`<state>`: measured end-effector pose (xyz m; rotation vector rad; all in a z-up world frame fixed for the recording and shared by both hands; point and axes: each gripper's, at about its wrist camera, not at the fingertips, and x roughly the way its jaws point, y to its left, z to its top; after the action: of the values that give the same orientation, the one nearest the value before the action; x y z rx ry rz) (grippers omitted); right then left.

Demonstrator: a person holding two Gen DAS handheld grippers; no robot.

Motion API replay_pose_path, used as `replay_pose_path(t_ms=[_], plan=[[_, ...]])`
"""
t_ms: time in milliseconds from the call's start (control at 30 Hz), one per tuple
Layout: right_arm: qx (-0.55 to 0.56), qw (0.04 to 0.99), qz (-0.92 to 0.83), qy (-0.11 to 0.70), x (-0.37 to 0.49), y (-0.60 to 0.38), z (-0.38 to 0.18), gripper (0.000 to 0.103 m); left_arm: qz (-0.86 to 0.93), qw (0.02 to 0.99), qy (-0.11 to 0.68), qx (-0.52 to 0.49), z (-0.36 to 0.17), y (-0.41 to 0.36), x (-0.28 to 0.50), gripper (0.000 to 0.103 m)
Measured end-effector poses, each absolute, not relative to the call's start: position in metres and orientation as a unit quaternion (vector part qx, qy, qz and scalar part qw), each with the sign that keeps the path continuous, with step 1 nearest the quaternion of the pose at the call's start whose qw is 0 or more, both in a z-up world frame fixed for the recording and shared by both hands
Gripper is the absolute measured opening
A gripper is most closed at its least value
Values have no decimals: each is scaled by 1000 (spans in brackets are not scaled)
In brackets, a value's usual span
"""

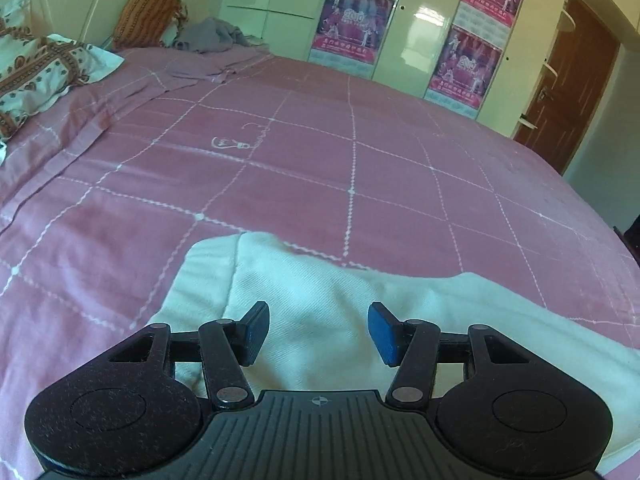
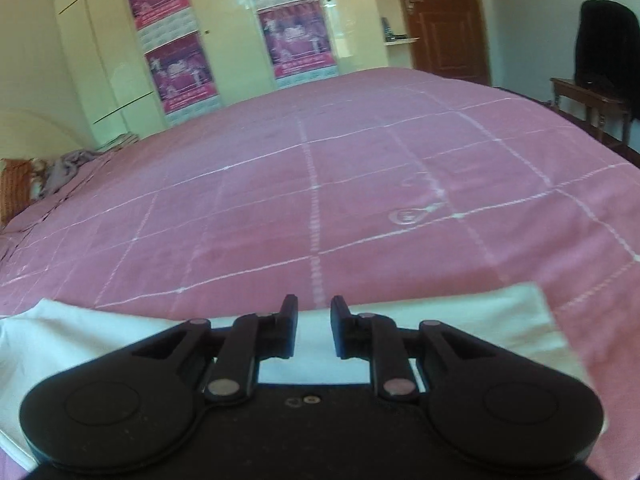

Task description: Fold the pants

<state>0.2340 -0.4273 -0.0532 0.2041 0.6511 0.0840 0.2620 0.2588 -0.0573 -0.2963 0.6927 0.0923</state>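
Observation:
White pants [image 1: 328,292] lie flat on the pink bedspread [image 1: 304,168], stretching from the near left toward the right. My left gripper [image 1: 318,330] hovers over their left end, open, with nothing between its blue pads. In the right wrist view the same white pants [image 2: 460,320] run across the near part of the bed, ending in a straight edge at the right. My right gripper [image 2: 314,326] is above that white cloth, jaws a narrow gap apart, open, with nothing pinched between them.
Patterned pillows [image 1: 36,72] and a crumpled grey garment [image 1: 212,34] lie at the head of the bed. Wardrobe doors with pink posters [image 1: 352,24] stand behind. A brown door [image 2: 444,16] and a dark chair [image 2: 600,68] are beyond the bed's far right.

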Motion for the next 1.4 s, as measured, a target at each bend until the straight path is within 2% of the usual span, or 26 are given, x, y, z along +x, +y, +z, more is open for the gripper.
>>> replay_pose_path(t_ms=[167,367,433,467,500,533,667,767,933,1067,1133,1233,1400], plan=[[79,933,86,342,271,-324,-57,19,0,930,349,-114,-57,229,299,54],[62,915,187,352,290,-209,-62,18,-26,911,396,-112,-85,209,331,54],[45,901,200,381,297,-182,-76,19,-35,894,435,-103,-100,208,331,54],[30,882,203,424,301,-171,-88,19,-41,897,432,-85,-100,206,326,54],[-2,879,204,431,299,-163,-93,19,-42,897,433,-75,-98,206,323,54],[-22,882,208,422,294,-160,-89,19,-40,901,426,-75,-95,207,319,54],[28,887,233,397,297,-165,-68,19,-14,922,376,-92,-79,220,296,54],[16,891,254,377,309,-155,-56,19,42,930,352,-101,-72,243,269,54],[3,885,271,378,332,-133,-62,20,160,924,316,-142,-71,289,213,54],[14,881,283,380,329,-130,-74,22,189,905,331,-189,-89,315,193,54],[-20,861,278,424,330,-120,-94,21,176,895,342,-226,-98,322,194,54],[-24,868,284,408,326,-118,-89,21,170,897,305,-270,-90,329,192,54],[-16,867,313,387,346,-112,-74,21,207,864,326,-323,-99,342,201,54]])
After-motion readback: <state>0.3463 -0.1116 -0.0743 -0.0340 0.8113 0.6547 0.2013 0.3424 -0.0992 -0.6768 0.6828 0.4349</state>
